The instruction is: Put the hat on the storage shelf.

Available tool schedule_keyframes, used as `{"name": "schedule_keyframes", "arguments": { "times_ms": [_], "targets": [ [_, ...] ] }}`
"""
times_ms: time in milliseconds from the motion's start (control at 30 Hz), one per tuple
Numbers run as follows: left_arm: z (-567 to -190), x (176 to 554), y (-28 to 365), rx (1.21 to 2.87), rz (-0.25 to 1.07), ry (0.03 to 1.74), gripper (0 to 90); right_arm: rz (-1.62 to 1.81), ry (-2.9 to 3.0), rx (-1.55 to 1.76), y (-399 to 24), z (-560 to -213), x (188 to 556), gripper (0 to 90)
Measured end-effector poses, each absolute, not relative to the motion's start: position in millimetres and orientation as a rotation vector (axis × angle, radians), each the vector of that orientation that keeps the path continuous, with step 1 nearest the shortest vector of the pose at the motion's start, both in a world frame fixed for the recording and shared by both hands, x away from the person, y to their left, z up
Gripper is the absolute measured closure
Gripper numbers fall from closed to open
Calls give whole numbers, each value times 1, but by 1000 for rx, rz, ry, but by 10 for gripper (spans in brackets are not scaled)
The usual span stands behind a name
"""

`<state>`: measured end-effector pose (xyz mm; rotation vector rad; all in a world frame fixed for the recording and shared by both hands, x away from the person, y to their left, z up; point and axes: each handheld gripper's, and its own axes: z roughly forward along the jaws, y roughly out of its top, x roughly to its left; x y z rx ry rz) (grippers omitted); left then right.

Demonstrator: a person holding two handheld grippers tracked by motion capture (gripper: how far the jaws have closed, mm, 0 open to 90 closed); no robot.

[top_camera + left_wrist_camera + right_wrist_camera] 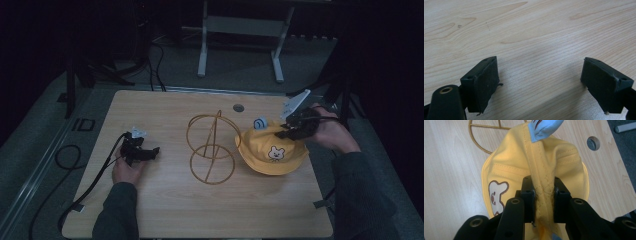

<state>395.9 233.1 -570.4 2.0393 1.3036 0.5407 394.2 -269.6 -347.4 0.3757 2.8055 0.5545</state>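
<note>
- yellow hat [272, 150] sits right of centre in the high view, on the wooden table [165, 210], just right of the gold wire stand [212, 147]; its brim looks to touch or overlap the stand's lower ring, can't tell which
- right gripper [290, 131] is clenched on the hat's crown; right gripper view shows both pads pinching a stitched seam ridge [543, 195], fabric bunched up between them
- handling call: soft cotton, light, floppy; it will sag and swing from 1 pinch point; brim a bit stiffer than the crown; not fragile, not slippery; the seam is a sound hold since the doubled cloth gives the pads something to bite
- blue ear tab [544, 128] at the top of the right gripper view is too small and loose to lift by
- left gripper [142, 150] rests at centre left of the high view, well apart from the hat; jaws released, spread wide over bare wood with nothing between, pads [484, 85] clear in the left gripper view
- view differences: high view gives the layout, the stand and the bear patch [276, 153] facing front; right gripper view alone gives the actual pinch and the table's cable hole [593, 143] at upper right; left gripper view gives jaw gap, no hat
</note>
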Motion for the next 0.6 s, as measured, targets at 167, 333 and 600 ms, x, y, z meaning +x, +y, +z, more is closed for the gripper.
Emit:
{"name": "schedule_keyframes", "arguments": {
  "times_ms": [167, 333, 600],
  "targets": [
    [-570, 396, 233, 2041, 541, 1303, 147, 595, 2791, 385, -281, -339, 388, 756],
    [-571, 396, 233, 2038, 541, 1304, 147, 638, 2780, 370, -288, -330, 382, 756],
    [-570, 396, 233, 2042, 541, 1303, 147, 667, 2775, 346, -292, -318, 377, 756]
  ]
}}
